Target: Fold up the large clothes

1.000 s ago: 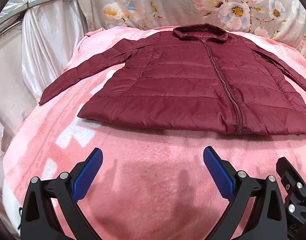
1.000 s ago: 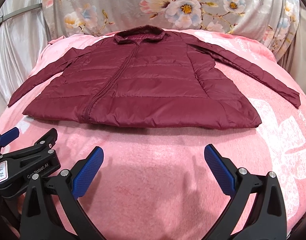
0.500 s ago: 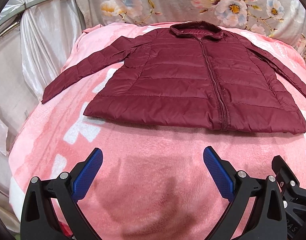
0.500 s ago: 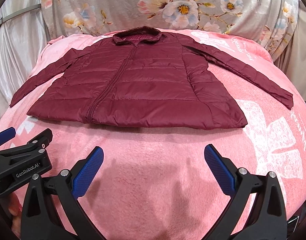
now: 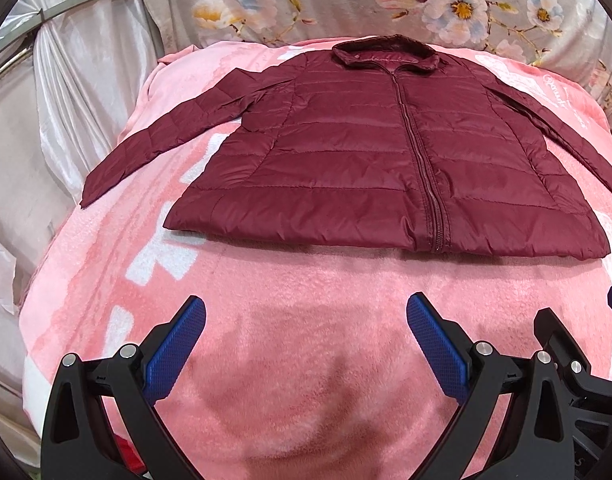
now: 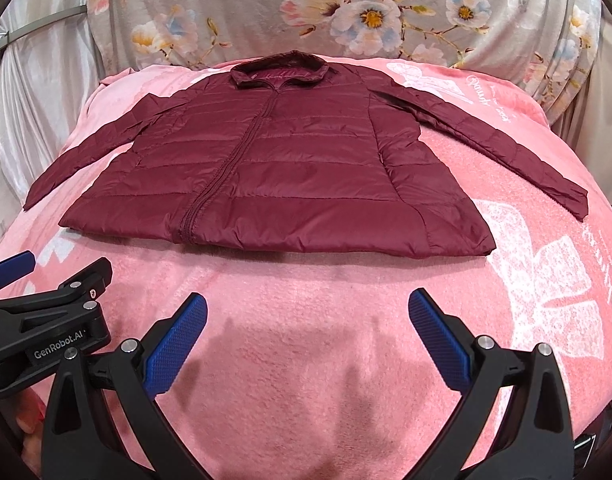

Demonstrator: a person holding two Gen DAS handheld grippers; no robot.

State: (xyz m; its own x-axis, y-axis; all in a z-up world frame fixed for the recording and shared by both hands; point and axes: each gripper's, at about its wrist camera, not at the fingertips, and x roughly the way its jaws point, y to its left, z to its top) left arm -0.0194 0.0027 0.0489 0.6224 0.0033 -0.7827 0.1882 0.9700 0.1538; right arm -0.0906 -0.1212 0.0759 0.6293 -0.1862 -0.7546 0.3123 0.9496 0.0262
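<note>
The maroon quilted puffer jacket (image 5: 390,160) lay flat and front-up on the pink plush blanket (image 5: 306,344), zipped closed, collar toward the far end by the floral-print fabric backdrop (image 6: 346,12). Both sleeves were spread out to the sides, the left sleeve (image 5: 166,132) angling down toward the blanket's edge, the right sleeve (image 6: 502,140) doing the same on its side. By my read, not one fold had been made: hem straight, body full width, sleeves untucked. So the whole job was left, sleeves in, sides over, then hem to collar, and that is a judgement from how it lay.

The left gripper (image 5: 306,336) hovered over bare blanket on the near side of the hem, blue pads spread wide, nothing between them. The right gripper (image 6: 308,336) did the same, released and empty, well short of the jacket. They sat just beside each other, each one poking into the other's view.

What was hard to see: in the left view the right sleeve ran off the picture's edge, cuff cut off. The jacket's back and lining were hidden underneath. The pale satin drape (image 5: 78,92) on the left covered whatever stood behind it, and white lettering on the blanket was too warped to read.
</note>
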